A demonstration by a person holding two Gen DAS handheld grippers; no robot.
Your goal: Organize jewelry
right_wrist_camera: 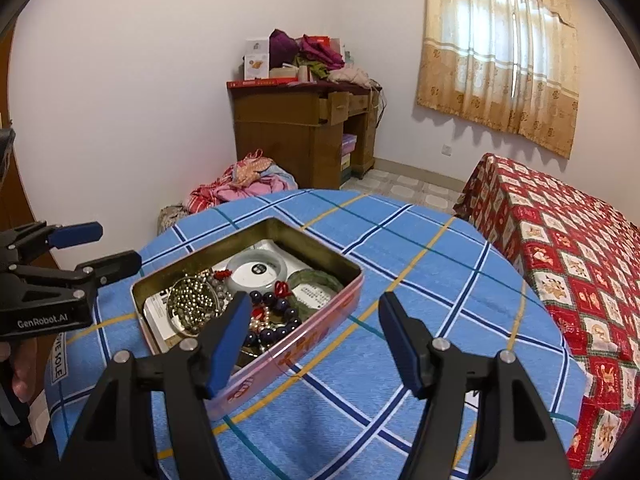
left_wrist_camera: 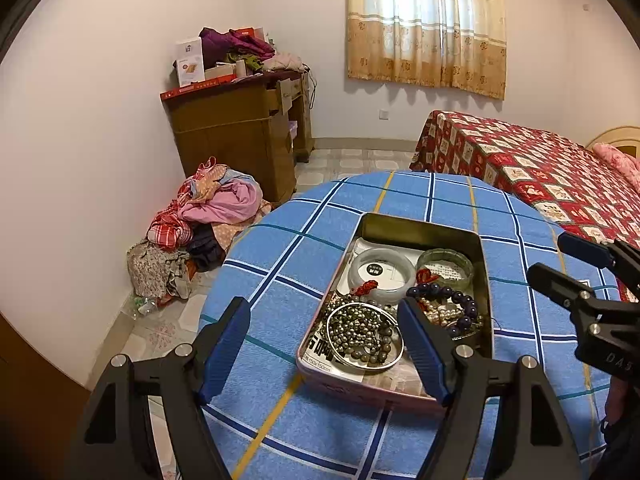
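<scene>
An open rectangular tin sits on a round table under a blue plaid cloth. Inside lie a pale bangle, a green bangle, a dark purple bead bracelet, and a silver bangle over a grey bead strand. My left gripper is open above the tin's near left end, with nothing between its fingers. My right gripper is open over the tin's right side, also empty.
A bed with a red patterned quilt stands right of the table. A wooden desk piled with boxes and clothes is against the far wall, with a clothes heap on the floor. A person's hand grips the left handle.
</scene>
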